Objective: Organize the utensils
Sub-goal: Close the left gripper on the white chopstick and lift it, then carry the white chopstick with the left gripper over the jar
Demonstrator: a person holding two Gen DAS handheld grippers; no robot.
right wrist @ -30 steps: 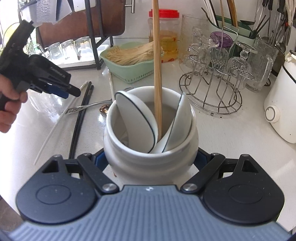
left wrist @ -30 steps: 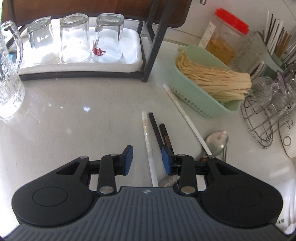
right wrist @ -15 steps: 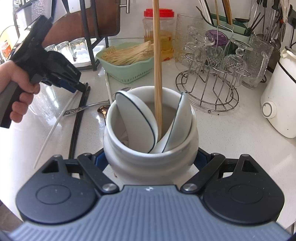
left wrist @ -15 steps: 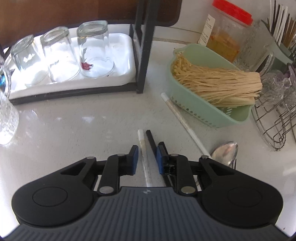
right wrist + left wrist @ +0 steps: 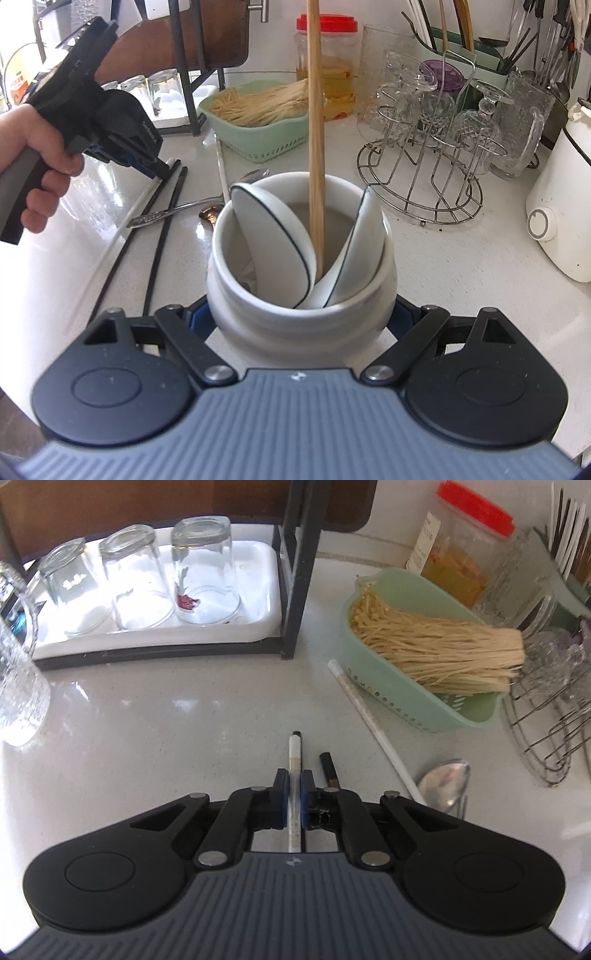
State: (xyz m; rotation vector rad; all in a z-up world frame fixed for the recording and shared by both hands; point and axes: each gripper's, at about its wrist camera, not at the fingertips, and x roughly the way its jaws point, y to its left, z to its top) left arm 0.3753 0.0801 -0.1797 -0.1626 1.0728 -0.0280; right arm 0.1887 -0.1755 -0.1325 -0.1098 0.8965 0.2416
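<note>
In the left wrist view my left gripper [image 5: 294, 781] is shut on a white chopstick [image 5: 294, 755] that lies on the counter. Its jaws have just been closing around it. A black chopstick lies tight against the white one; I cannot tell if it is pinched too. Another dark chopstick [image 5: 328, 770], a second white chopstick [image 5: 369, 716] and a metal spoon [image 5: 445, 781] lie to the right. My right gripper [image 5: 301, 321] is shut on a white ceramic utensil jar [image 5: 258, 317]. The jar holds two white spoons [image 5: 273, 236] and a wooden chopstick [image 5: 316, 147].
A green basket [image 5: 406, 709] of pale strands sits at the right, by a red-lidded jar [image 5: 458, 554]. Upturned glasses stand on a white tray [image 5: 258, 627] in a black rack. A wire glass stand [image 5: 421, 206] and a white appliance [image 5: 561, 221] stand right of the jar.
The left jaws have closed from well apart onto the white chopstick, and the left gripper has edged forward along it. The right gripper and its jar have not moved.
</note>
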